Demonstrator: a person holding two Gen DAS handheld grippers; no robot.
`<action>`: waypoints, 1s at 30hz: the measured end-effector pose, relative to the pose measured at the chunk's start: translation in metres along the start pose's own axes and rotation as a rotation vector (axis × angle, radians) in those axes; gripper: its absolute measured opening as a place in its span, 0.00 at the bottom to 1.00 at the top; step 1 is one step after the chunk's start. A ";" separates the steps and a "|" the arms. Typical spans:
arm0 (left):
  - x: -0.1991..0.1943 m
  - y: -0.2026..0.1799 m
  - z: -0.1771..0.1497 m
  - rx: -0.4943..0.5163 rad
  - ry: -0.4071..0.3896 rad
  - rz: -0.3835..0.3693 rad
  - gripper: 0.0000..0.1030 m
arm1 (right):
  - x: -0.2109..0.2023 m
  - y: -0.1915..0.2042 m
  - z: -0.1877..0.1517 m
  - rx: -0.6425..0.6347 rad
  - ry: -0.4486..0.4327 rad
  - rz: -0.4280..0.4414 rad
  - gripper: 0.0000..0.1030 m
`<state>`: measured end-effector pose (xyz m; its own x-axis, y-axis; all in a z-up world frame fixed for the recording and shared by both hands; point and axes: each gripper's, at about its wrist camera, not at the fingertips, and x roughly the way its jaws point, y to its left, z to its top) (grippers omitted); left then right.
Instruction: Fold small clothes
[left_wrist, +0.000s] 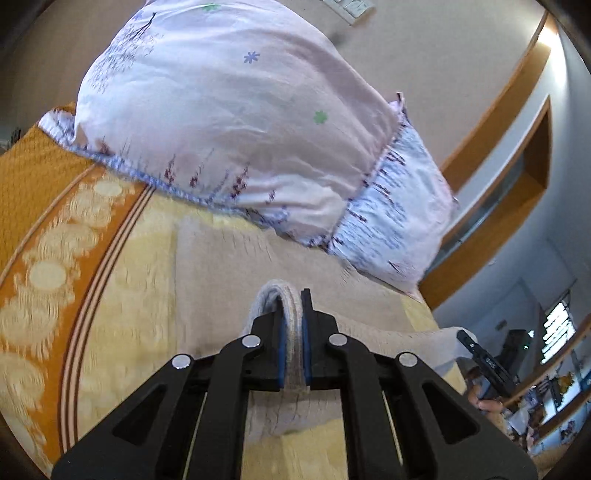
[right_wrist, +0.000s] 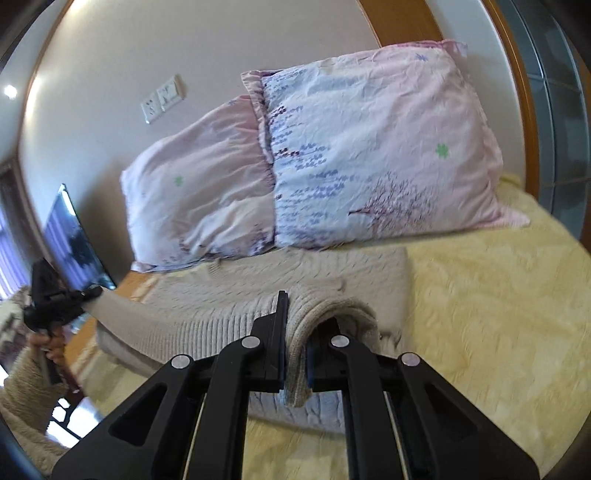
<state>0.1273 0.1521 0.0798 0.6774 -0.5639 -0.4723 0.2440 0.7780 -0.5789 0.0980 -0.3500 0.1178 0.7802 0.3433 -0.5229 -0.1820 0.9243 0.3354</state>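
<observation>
A beige knit sweater (left_wrist: 229, 266) lies on the yellow bedspread (left_wrist: 129, 295). My left gripper (left_wrist: 293, 325) is shut on a ribbed edge of the sweater and holds it lifted above the bed. My right gripper (right_wrist: 295, 332) is shut on another ribbed edge of the same sweater (right_wrist: 229, 295), which drapes over its right finger. The right gripper also shows at the right of the left wrist view (left_wrist: 484, 362), and the left gripper at the left of the right wrist view (right_wrist: 55, 299), each with sweater cloth stretched to it.
Two pink floral pillows (right_wrist: 369, 158) (right_wrist: 195, 195) lean against the wall at the head of the bed; they fill the upper left wrist view (left_wrist: 229, 122). The orange patterned border (left_wrist: 55, 236) marks the bedspread's left side. A wooden headboard frame (left_wrist: 491, 122) is to the right.
</observation>
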 end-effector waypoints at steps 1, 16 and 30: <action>0.006 -0.001 0.008 0.004 -0.003 0.013 0.06 | 0.006 0.000 0.005 0.003 -0.005 -0.016 0.07; 0.109 0.041 0.057 -0.090 0.082 0.134 0.06 | 0.128 -0.056 0.024 0.255 0.159 -0.090 0.07; 0.098 0.063 0.069 -0.233 0.021 0.100 0.53 | 0.108 -0.070 0.058 0.353 0.040 -0.109 0.72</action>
<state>0.2571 0.1652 0.0430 0.6749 -0.4950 -0.5473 0.0083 0.7467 -0.6651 0.2293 -0.3871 0.0836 0.7581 0.2588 -0.5986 0.1238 0.8441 0.5217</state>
